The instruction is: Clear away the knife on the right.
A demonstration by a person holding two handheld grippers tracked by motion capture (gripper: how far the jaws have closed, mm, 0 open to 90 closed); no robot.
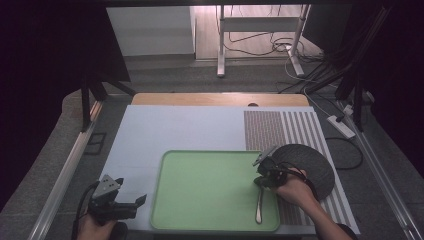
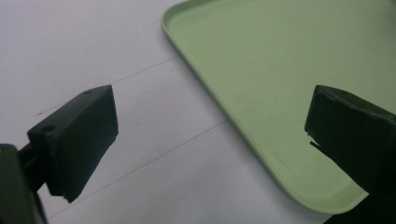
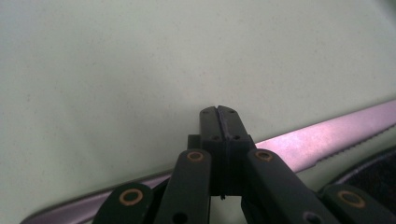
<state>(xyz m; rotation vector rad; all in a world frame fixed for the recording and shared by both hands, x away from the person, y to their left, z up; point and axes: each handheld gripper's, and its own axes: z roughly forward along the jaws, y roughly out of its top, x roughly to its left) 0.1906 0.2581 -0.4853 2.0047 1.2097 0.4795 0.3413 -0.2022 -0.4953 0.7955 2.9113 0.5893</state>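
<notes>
The knife lay inside the green tray, along the tray's right edge at about 4 o'clock from the tray centre, with its handle end toward 6 o'clock and its blade end toward 12 o'clock. The right gripper sat over the blade end of the knife, at 12 o'clock from the handle. In the right gripper view, the right gripper had its jaws pressed flat together with no gap, and the serrated blade of the knife ran crosswise just behind the jaw tips, from 8 o'clock to 2 o'clock; whether the blade was pinched between them could not be told. The left gripper rested at 9 o'clock from the tray, on the pale mat, with its jaws spread wide and nothing between them. In the left gripper view, the left gripper framed the tray's rounded corner. A dark round mat lay at 3 o'clock from the right gripper.
</notes>
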